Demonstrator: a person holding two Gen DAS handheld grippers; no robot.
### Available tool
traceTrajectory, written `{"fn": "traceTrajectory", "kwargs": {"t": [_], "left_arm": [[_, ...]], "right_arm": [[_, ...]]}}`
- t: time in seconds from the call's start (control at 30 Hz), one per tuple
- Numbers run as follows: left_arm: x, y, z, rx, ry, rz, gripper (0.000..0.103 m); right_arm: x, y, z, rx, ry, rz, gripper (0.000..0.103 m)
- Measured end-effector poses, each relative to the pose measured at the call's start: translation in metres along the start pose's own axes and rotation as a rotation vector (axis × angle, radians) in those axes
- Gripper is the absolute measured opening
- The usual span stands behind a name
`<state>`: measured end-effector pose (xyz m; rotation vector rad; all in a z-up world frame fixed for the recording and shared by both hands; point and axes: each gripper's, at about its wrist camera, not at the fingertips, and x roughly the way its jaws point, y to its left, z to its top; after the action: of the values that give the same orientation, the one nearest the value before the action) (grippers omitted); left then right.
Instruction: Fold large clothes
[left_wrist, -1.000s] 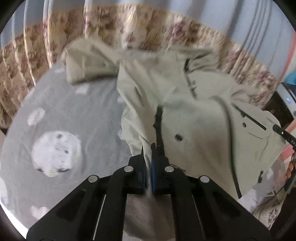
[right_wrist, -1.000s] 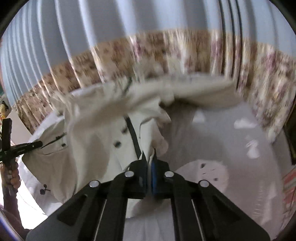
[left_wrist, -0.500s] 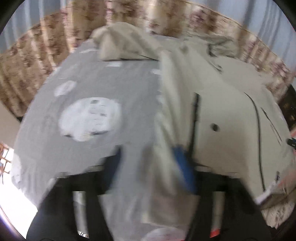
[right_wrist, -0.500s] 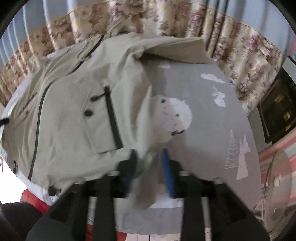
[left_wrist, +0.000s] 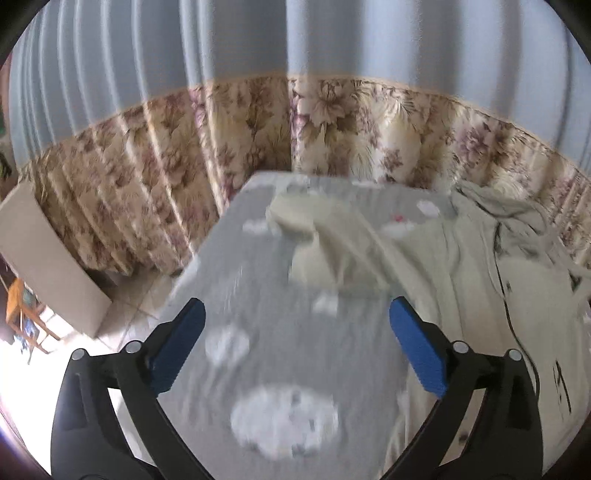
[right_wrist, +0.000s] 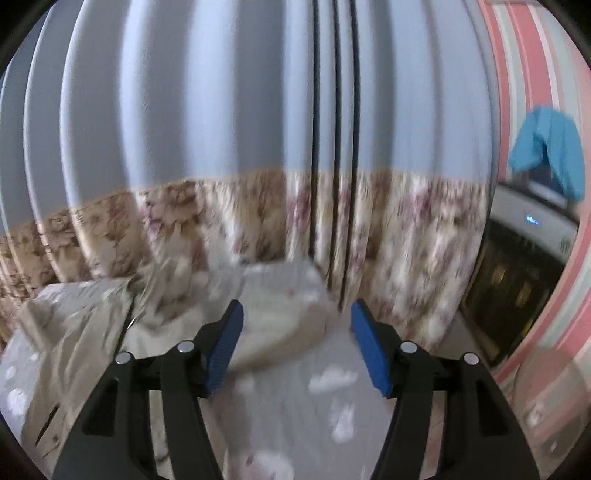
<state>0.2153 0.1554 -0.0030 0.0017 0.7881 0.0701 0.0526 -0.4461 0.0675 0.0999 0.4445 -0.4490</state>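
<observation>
The beige jacket (left_wrist: 461, 266) lies spread and rumpled on the grey-sheeted bed (left_wrist: 258, 295). It is judged soft, limp and fairly bulky; hem corners or a sleeve cuff are best gripped. Left tongs (left_wrist: 295, 328) and right tongs (right_wrist: 295, 328) are opening, with nothing between them.

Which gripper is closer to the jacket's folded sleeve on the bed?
Right, probably. The right gripper hangs just short of the folded sleeve, jaws opening, empty. The left gripper sits farther back over the grey bedsheet, jaws opening, empty.
</observation>
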Motion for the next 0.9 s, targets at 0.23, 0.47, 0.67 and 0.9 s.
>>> {"fn": "traceTrajectory", "kwargs": {"t": [0.23, 0.47, 0.67, 0.9], "left_arm": [[0.099, 0.01, 0.077, -0.015, 0.145, -0.039, 0.099], [0.191, 0.037, 0.104, -0.062, 0.28, -0.093, 0.099], [0.245, 0.039, 0.134, -0.024, 0.364, -0.121, 0.099], [0.299, 0.009, 0.127, 0.099, 0.497, -0.188, 0.091]], "right_arm": [[0.077, 0.024, 0.065, -0.081, 0.062, -0.055, 0.061], [0.154, 0.064, -0.018, -0.043, 0.307, 0.235, 0.067], [0.172, 0.088, -0.026, -0.193, 0.331, 0.097, 0.072], [0.208, 0.015, -0.036, 0.024, 0.45, 0.018, 0.075]]}}
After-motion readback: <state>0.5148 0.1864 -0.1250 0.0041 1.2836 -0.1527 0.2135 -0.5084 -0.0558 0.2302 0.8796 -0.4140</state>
